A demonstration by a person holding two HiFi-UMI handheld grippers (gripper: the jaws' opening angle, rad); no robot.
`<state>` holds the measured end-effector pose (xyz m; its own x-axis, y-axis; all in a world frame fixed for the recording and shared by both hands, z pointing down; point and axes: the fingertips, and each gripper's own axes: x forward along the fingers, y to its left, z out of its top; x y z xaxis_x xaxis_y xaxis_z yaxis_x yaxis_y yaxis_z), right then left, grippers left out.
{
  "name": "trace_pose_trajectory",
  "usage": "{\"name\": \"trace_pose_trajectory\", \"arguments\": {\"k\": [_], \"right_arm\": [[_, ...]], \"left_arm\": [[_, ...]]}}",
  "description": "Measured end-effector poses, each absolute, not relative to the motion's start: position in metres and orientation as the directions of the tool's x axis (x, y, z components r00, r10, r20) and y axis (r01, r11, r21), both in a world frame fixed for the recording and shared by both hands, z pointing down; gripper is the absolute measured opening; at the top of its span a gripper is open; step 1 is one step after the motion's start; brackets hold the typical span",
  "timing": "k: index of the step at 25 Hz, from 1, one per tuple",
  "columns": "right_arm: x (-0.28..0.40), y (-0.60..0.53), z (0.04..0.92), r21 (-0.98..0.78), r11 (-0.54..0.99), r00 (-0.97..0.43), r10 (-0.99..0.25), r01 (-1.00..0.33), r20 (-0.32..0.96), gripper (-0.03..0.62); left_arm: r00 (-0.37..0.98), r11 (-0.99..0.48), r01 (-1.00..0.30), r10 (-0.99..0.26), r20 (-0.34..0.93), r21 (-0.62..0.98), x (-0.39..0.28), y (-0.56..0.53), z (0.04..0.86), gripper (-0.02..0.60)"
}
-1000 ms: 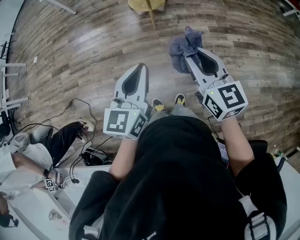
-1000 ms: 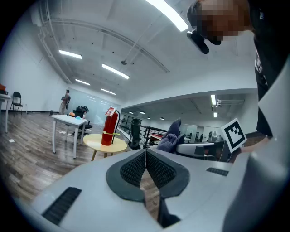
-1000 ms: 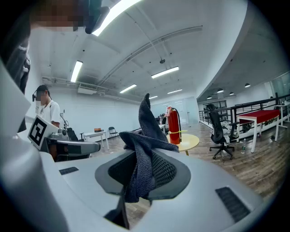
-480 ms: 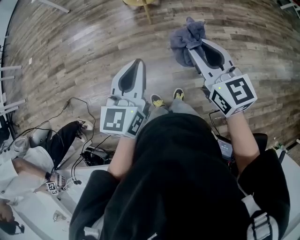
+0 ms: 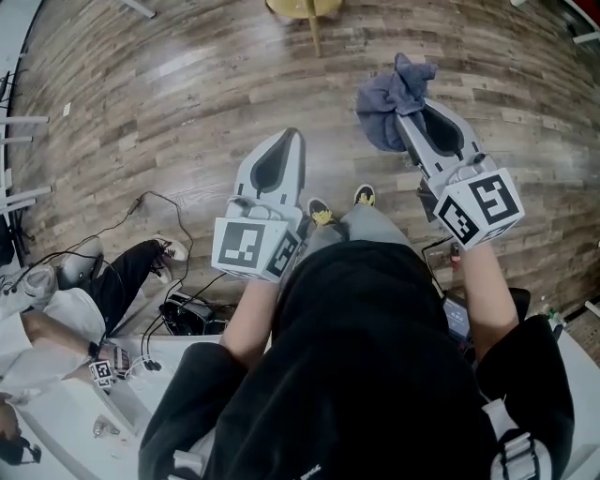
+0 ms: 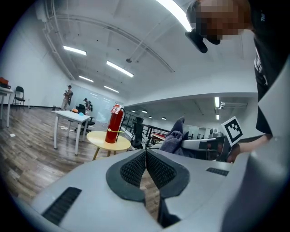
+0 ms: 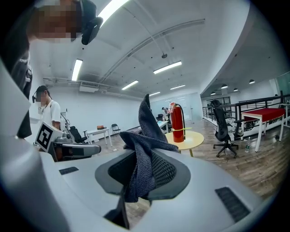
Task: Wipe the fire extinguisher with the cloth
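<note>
A red fire extinguisher [image 6: 113, 123] [image 7: 177, 123] stands upright on a small round yellow table [image 6: 108, 141] [image 7: 186, 138] some way ahead. Only the table's edge [image 5: 302, 7] shows at the top of the head view. My right gripper [image 5: 405, 105] [image 7: 141, 168] is shut on a blue-grey cloth [image 5: 392, 97] [image 7: 145, 144], which bunches up past the tips. It also shows in the left gripper view as the cloth [image 6: 174, 139] to the right. My left gripper [image 5: 292, 137] [image 6: 146, 154] is shut with nothing in it, held level beside the right one.
The floor [image 5: 169, 112] is wood plank. A seated person [image 5: 56, 319] and cables [image 5: 159, 309] lie at my lower left. A white desk [image 6: 70, 118] and an office chair [image 7: 223, 132] stand near the yellow table. People stand far off.
Both grippers shifted slightly to the right in the head view, the right one still holding the cloth. The yellow table's edge stays at the top.
</note>
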<state>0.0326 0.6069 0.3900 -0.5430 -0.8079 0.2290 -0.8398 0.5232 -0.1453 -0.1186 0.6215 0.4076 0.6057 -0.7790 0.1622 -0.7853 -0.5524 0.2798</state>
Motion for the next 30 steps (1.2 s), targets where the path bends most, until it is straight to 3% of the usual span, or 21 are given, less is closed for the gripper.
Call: {"name": "trace_pose_trajectory", "arguments": {"k": [17, 22, 30], "right_arm": [[0.126, 0.449, 0.435, -0.254, 0.538, -0.59, -0.776, -0.804, 0.223, 0.097], [0.124, 0.417, 0.435, -0.328, 0.553, -0.626, -0.759, -0.766, 0.181, 0.097], [0.105, 0.342, 0.45, -0.305, 0.54, -0.611, -0.758, -0.785, 0.23, 0.097]], "left_arm": [[0.548, -0.525, -0.836, -0.802, 0.236, 0.156, -0.024, 0.457, 0.414, 0.023], [0.53, -0.512, -0.848, -0.81, 0.253, 0.138, -0.023, 0.421, 0.411, 0.025], [0.554, -0.535, -0.833, -0.798, 0.239, 0.144, -0.038, 0.342, 0.424, 0.025]]}}
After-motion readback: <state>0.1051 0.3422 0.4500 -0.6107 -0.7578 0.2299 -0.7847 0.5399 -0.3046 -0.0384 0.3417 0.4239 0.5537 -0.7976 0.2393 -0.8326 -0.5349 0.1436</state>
